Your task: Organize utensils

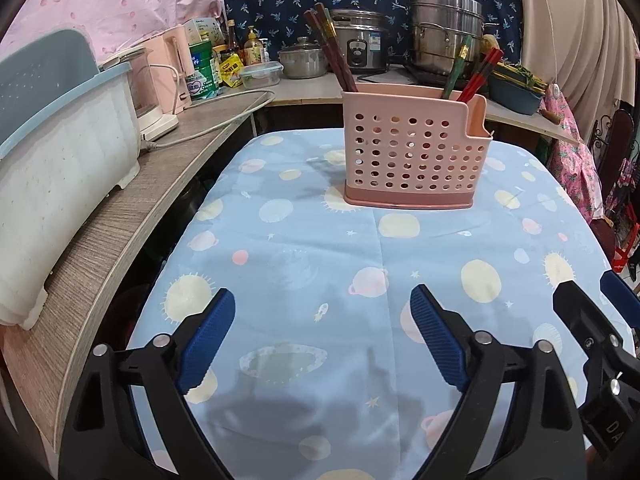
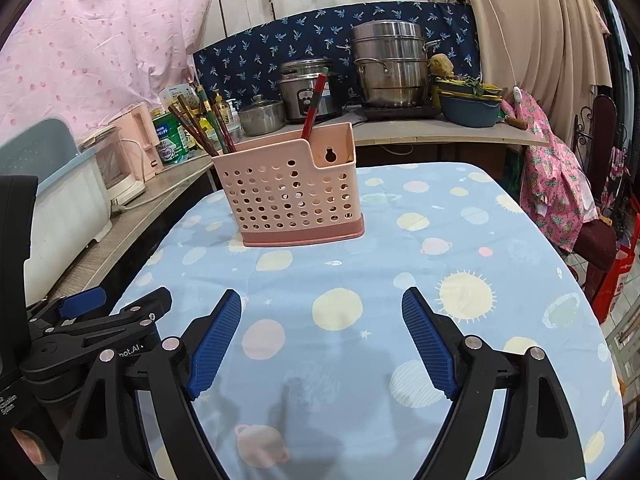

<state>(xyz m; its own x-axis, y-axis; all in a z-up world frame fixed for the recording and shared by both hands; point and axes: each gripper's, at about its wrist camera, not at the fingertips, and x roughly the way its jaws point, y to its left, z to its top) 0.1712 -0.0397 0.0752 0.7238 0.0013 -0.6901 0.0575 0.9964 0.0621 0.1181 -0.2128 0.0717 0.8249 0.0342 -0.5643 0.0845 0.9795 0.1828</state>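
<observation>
- Utensil holder: a pink plastic caddy with rows of round holes in its walls, a darker pink base tray and a stepped-down corner section; it stands upright on the far half of the table, which wears a light blue cloth printed with planets, suns and stars.
- Left compartment: dark brown chopsticks lean out toward the left, some with a gold band near the top.
- Right side of the caddy: a green-handled utensil and red chopsticks stick out, tilted right.
- From the right wrist view, the caddy's lower corner section shows a keyhole-shaped hanging slot.
- Writing: on the left counter a green tin carries a label too small to read; the rice cooker bears a blue-and-white sticker, also unreadable. On the black gripper body at the left of the right wrist view, the letters "bot.AI" can be made out; at the right edge of the left wrist view a black block shows "DA".
- Left gripper: blue ribbed pads spread wide, nothing between them, hovering over the near cloth, well apart from the caddy.
- Right gripper: likewise spread wide and empty, over the near cloth.
</observation>
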